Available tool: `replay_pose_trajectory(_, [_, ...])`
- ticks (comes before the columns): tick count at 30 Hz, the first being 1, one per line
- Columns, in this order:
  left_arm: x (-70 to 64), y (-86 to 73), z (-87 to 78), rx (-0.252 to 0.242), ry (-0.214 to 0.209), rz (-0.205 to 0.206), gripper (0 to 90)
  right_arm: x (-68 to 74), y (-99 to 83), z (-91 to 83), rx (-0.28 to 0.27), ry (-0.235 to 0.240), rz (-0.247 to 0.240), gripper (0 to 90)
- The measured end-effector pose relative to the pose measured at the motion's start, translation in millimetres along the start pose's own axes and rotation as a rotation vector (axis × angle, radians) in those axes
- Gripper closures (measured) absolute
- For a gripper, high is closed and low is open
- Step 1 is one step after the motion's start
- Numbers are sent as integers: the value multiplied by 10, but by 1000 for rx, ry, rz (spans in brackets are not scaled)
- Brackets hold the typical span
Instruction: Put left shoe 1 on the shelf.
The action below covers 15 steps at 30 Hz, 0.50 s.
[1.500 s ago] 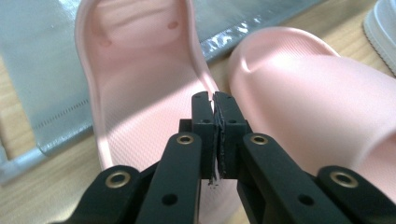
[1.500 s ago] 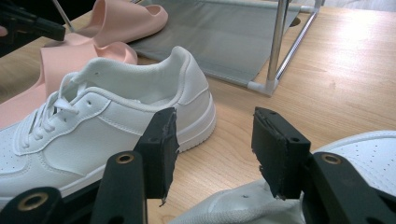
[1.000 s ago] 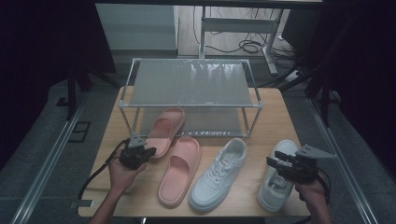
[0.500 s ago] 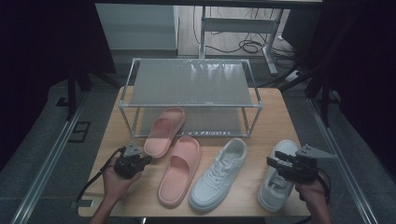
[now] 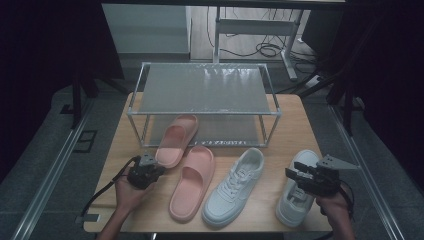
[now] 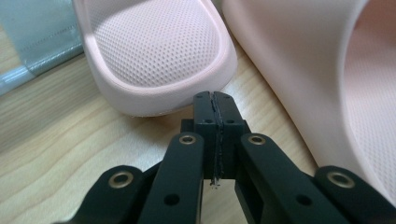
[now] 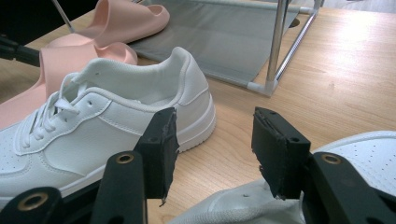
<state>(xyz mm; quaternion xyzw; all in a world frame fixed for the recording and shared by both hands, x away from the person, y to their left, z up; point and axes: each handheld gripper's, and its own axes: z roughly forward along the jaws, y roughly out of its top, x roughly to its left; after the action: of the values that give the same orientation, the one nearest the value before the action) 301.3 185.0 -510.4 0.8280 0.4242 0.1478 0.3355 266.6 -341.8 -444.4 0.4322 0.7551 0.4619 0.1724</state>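
Pink rubber slipper [image 6: 154,51] lies on the wooden desk [image 5: 122,150], its heel just ahead of the left claw [image 6: 215,100], whose jaws are pressed together on nothing. Beside it lies its pair [image 5: 192,182]. The right claw [image 7: 212,149], jaws spread, hovers over one white sneaker [image 5: 295,200], near the other [image 7: 107,126].

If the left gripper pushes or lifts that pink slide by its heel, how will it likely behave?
The pink slide looks like one-piece moulded foam, so probably light and somewhat bendy. Its flat sole should slide on the table, not roll or tip. The shut left gripper must open first.
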Motion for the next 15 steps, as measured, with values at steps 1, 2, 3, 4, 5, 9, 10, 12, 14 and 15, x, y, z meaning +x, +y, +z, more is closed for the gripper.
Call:
replay_pose_trajectory(1, [2,13,10,2,-2,5,896,-1,0,0,0,0,0,505])
replay_pose_trajectory(2, [-2,35,30,5,-2,8,895,-1,0,1,0,-1,0,505])
replay_pose_trajectory(3, [-2,48,42,8,-1,12,895,-2,-1,1,3,-1,-2,504])
replay_pose_trajectory(4, [2,63,65,6,-10,5,895,-2,-1,1,3,-1,-2,505])
replay_pose_trajectory(5, [11,72,84,8,-13,4,896,-2,-1,1,2,-1,-2,504])
replay_pose_trajectory(9, [36,101,120,6,-17,-5,896,-8,-2,-3,-1,-3,1,505])
replay_pose_trajectory(10, [43,110,126,6,-21,-6,896,-10,-3,-2,-1,-3,1,505])
replay_pose_trajectory(12, [53,126,147,7,-25,-13,896,-10,-3,2,3,-2,0,505])
replay_pose_trajectory(14, [66,138,165,8,-30,-8,896,-4,-4,11,3,0,-1,505])
replay_pose_trajectory(15, [81,155,190,6,-34,-12,896,-2,-4,14,3,0,-2,505])
